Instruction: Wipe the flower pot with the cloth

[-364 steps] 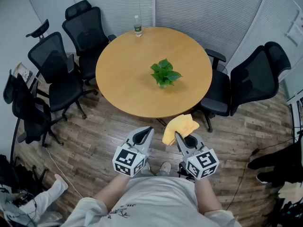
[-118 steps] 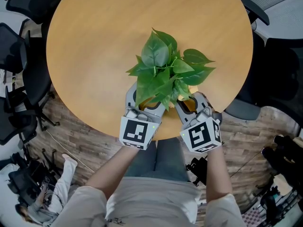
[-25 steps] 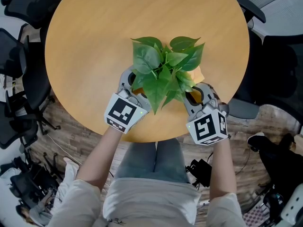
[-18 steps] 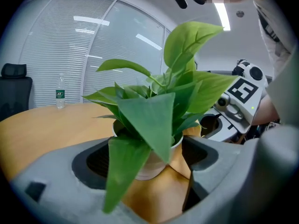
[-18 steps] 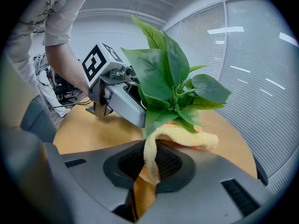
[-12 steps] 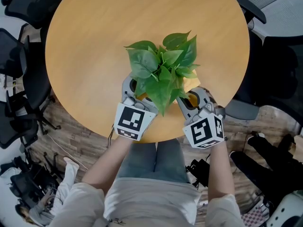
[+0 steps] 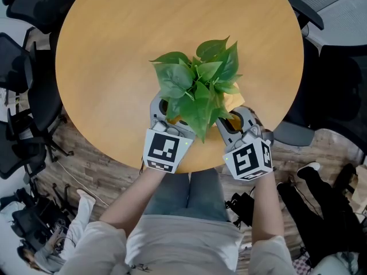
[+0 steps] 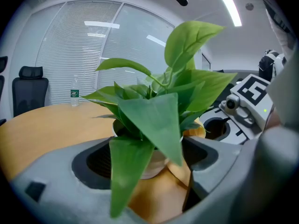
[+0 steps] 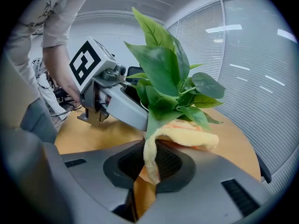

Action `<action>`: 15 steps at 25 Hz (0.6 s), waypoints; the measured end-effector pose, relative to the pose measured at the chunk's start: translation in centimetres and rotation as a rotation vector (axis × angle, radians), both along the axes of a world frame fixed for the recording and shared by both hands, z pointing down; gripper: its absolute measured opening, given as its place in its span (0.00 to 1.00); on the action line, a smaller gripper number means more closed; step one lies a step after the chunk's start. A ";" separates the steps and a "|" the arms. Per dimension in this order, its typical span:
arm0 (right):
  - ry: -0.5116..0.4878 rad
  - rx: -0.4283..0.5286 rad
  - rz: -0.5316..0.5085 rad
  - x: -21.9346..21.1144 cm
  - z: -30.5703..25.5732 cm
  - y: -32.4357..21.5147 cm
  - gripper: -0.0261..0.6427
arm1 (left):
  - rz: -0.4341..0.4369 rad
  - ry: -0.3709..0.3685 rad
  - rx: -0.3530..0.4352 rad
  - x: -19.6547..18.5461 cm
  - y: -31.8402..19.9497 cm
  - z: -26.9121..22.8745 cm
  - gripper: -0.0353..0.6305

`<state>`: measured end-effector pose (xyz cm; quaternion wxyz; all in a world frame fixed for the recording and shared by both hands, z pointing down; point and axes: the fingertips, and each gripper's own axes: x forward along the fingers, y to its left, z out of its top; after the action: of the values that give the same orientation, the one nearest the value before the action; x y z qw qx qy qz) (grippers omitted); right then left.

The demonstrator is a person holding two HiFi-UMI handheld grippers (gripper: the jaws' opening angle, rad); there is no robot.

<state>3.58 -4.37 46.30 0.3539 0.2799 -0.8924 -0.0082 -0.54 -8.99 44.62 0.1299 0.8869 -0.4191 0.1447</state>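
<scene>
A leafy green plant [image 7: 195,87] stands near the front edge of the round table; from the head view its leaves hide the pot. In the left gripper view the white flower pot [image 8: 156,164] sits between the jaws of my left gripper [image 8: 150,174], which grips it on both sides. That left gripper [image 7: 169,116] reaches under the leaves from the near side. My right gripper [image 9: 149,171] is shut on a yellow cloth [image 9: 191,138], which drapes against the pot's right side under the leaves. The cloth [image 7: 234,103] peeks out just past the right gripper [image 7: 234,117].
The wooden table [image 7: 114,50] stretches away beyond the plant, with a water bottle [image 8: 74,91] at its far edge. Black office chairs [image 7: 23,73] stand at the left and one chair [image 7: 338,85] at the right. A person's legs [image 7: 309,211] are on the floor at lower right.
My left gripper has swung from the plant's lower left round to its near side, and the plant has turned with it. The right gripper has hardly shifted and keeps the cloth.
</scene>
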 end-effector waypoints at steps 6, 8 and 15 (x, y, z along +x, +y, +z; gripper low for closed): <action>-0.021 -0.009 0.017 0.3 0.1 -0.1 0.11 | 0.044 0.023 -0.007 0.1 0.3 0.2 0.74; -0.020 -0.008 0.018 0.4 0.1 -0.1 0.11 | 0.064 0.028 -0.010 0.0 0.5 0.2 0.74; -0.017 -0.008 0.021 0.6 0.1 0.0 0.11 | 0.246 0.084 0.034 -1.4 0.7 -1.0 0.75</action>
<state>4.20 -4.41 46.45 0.3477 0.2880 -0.8923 0.0012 -1.95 -8.29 43.67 0.1137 0.9389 -0.3038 0.1150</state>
